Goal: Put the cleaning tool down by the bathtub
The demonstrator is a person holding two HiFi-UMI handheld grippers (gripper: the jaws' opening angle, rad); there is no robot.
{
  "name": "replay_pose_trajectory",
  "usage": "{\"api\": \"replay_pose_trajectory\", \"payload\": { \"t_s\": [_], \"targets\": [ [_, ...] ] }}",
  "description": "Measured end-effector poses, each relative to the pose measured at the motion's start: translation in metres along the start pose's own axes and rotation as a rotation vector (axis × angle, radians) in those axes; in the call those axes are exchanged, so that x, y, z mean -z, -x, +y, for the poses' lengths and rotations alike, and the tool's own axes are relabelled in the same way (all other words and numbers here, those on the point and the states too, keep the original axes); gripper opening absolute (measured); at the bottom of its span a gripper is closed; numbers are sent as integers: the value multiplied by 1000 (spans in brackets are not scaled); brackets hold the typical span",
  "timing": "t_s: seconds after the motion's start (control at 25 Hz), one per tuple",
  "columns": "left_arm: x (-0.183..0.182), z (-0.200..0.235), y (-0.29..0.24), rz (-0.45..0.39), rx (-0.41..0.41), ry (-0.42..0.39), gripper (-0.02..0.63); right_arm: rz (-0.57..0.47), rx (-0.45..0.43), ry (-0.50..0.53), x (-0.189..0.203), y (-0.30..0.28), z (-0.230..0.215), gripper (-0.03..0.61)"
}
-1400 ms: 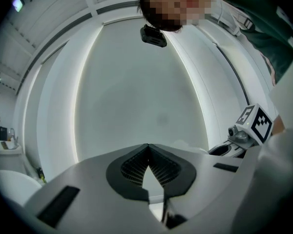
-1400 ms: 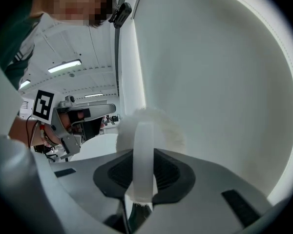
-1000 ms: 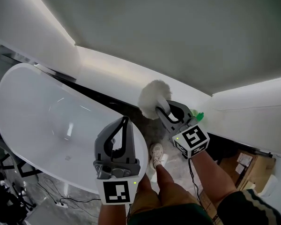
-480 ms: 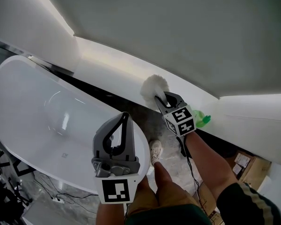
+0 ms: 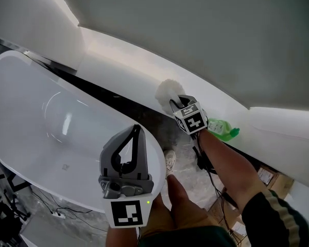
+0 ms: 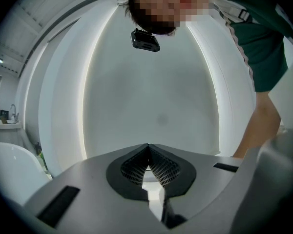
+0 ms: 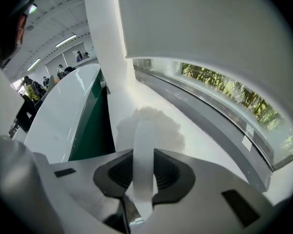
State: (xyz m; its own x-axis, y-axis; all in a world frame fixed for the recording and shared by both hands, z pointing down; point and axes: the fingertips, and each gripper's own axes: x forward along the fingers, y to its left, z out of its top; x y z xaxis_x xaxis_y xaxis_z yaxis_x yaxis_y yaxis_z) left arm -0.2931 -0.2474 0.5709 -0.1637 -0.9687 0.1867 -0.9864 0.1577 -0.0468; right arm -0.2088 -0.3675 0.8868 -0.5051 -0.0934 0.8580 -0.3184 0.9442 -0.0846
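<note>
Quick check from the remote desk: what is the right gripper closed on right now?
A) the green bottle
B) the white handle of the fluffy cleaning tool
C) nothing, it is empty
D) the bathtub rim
B: in the right gripper view the right gripper has its pads pressed on the white handle of the cleaning tool, while the green bottle is apart from it.

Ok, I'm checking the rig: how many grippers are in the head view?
2. The left gripper, shut and empty, is by the bathtub; the right gripper grips the cleaning tool near the white ledge.
</note>
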Motion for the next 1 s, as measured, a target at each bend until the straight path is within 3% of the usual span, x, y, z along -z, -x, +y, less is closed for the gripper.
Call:
{"api": "replay_pose_trajectory", "payload": {
  "t_s": [0.16,0.6,0.76,1.0],
  "targets": [
    [13,7,2,29,-30,-31,9,74,32,23,12,-20,-7,91],
    [17,5,9,20,-54,29,9,142,77,83,1,-49,-17,101],
    [18,2,15,25,-43,26,9,131,40,148,2,-50,-10,302],
    [16,5,16,20,-49,40,9,65,-2,158,-4,-40,0,313]
  ]
}}
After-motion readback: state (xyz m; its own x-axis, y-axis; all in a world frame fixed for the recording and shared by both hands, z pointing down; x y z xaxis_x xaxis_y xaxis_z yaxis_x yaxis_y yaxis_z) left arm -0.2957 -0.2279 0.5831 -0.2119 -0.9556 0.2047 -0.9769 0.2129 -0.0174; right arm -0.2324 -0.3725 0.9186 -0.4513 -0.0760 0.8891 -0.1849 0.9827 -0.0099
